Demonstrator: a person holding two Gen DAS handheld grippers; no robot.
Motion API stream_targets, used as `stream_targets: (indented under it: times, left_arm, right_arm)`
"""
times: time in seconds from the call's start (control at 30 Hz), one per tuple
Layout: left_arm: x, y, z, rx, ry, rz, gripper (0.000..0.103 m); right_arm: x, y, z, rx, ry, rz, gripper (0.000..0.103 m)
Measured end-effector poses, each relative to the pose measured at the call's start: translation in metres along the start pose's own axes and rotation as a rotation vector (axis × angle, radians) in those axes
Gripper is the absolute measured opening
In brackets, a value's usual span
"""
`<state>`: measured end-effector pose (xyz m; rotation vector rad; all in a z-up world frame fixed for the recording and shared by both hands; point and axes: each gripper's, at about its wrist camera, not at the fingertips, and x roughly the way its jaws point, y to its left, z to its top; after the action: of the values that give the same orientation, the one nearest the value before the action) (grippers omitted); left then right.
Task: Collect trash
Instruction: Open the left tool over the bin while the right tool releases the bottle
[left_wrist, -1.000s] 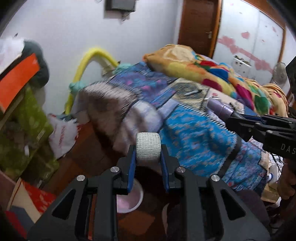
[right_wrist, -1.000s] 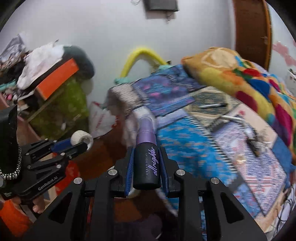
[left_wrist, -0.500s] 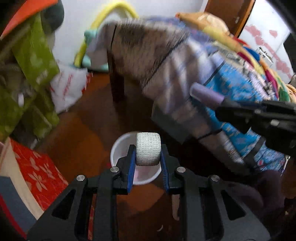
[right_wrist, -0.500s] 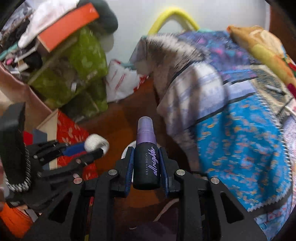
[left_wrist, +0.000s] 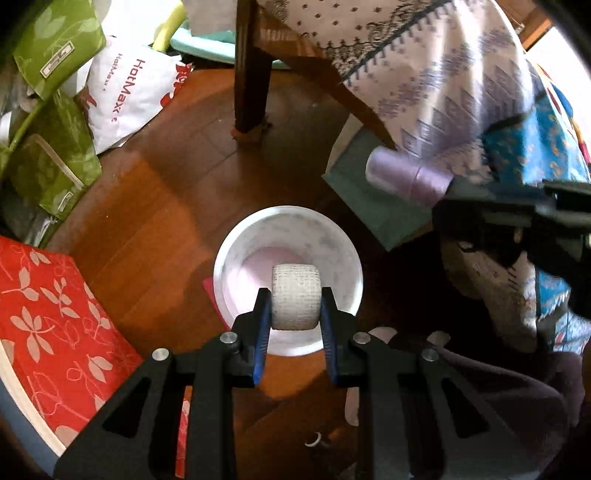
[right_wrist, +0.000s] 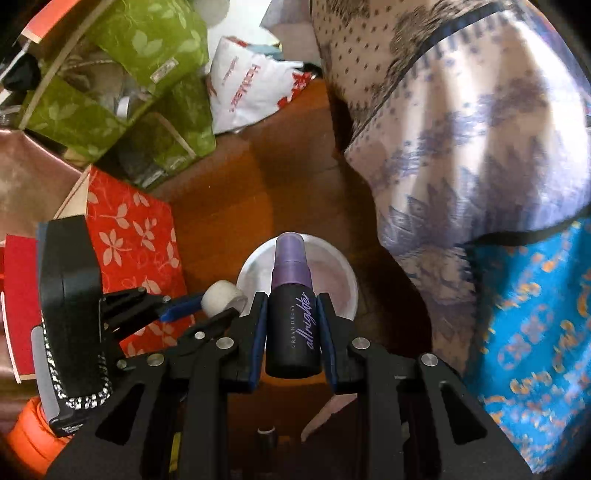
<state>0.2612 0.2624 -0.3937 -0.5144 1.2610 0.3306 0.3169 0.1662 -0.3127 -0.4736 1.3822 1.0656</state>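
My left gripper (left_wrist: 294, 308) is shut on a white gauze roll (left_wrist: 295, 295) and points down over a white round bin (left_wrist: 255, 236) standing on the wooden floor. In the right wrist view my right gripper (right_wrist: 291, 314) is shut on a black spray bottle with a purple cap (right_wrist: 291, 306), also above the white bin (right_wrist: 343, 273). The left gripper with its gauze roll (right_wrist: 223, 297) shows at the lower left there. The bottle's purple cap (left_wrist: 406, 177) pokes in from the right of the left wrist view.
A red leaf-print box (left_wrist: 48, 325) lies left of the bin. Green fabric bags (left_wrist: 48, 110) and a white plastic bag (left_wrist: 125, 88) pile up at the far left. A wooden bed leg (left_wrist: 251, 81) and hanging patterned bedcover (left_wrist: 461, 92) close off the right.
Both grippers have dropped from bed height and tilted downward, so the views swung from the bed to the floor. The white bin now lies directly under both held items.
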Motion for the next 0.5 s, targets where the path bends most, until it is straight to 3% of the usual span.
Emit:
stream_targets:
  times: [0.13,0.27,0.5]
  left_arm:
    - [-0.001,0.0,0.004,-0.017,-0.008,0.013,0.027]
    - [-0.006,0.002,0.005,-0.033,-0.024,0.037,0.037]
    - [-0.031,-0.001,0.004,-0.024,-0.065,0.044,0.037]
  right_arm:
    - [0.005,0.002,0.003,-0.023,0.016,0.012,0.025]
    - [0.002,0.002,0.003,-0.034,0.01,0.004,0.036]
    - [-0.018,0.002,0.0,-0.018,-0.051,-0.015,0.037]
